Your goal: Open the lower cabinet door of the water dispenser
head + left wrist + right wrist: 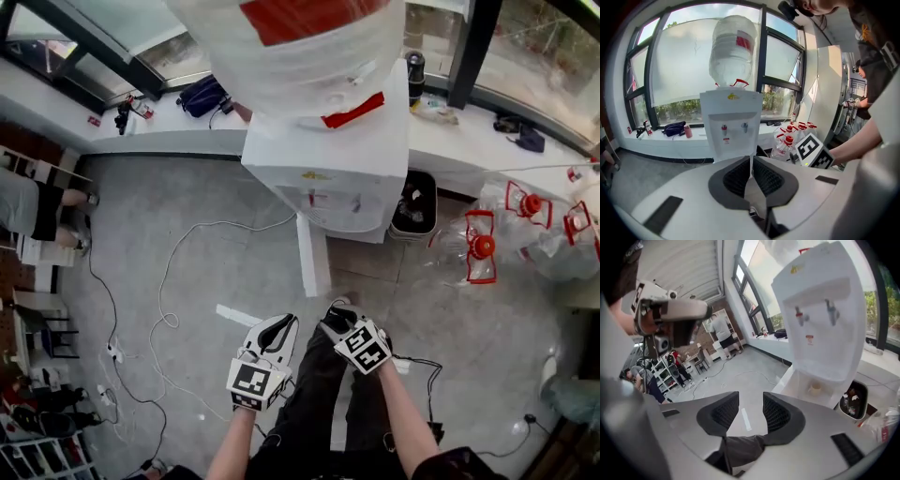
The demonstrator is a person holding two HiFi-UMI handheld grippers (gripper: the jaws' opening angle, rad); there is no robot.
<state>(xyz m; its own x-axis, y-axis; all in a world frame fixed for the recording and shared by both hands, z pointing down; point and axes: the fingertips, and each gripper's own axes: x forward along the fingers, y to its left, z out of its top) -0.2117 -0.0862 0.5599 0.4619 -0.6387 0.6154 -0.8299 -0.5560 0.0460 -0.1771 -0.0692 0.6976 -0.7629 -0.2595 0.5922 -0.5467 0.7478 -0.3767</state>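
The water dispenser (328, 173) stands at the far side, against the window ledge. Its lower cabinet door (312, 255) stands open, pointing toward the near side and seen edge-on as a narrow white strip. The right tool's view looks into the open cabinet (813, 380).

Both tools hang near, well apart from the door's free edge, with bare grey floor (234, 253) between. The left tool (281, 323) has its jaws pressed almost together around nothing. The right tool (335, 314) is spread, and only floor shows through the gap.

A dark bin (413, 206) sits just right of the dispenser, with clear bottles (481, 246) farther right. Cables (173, 281) trail over the left floor.
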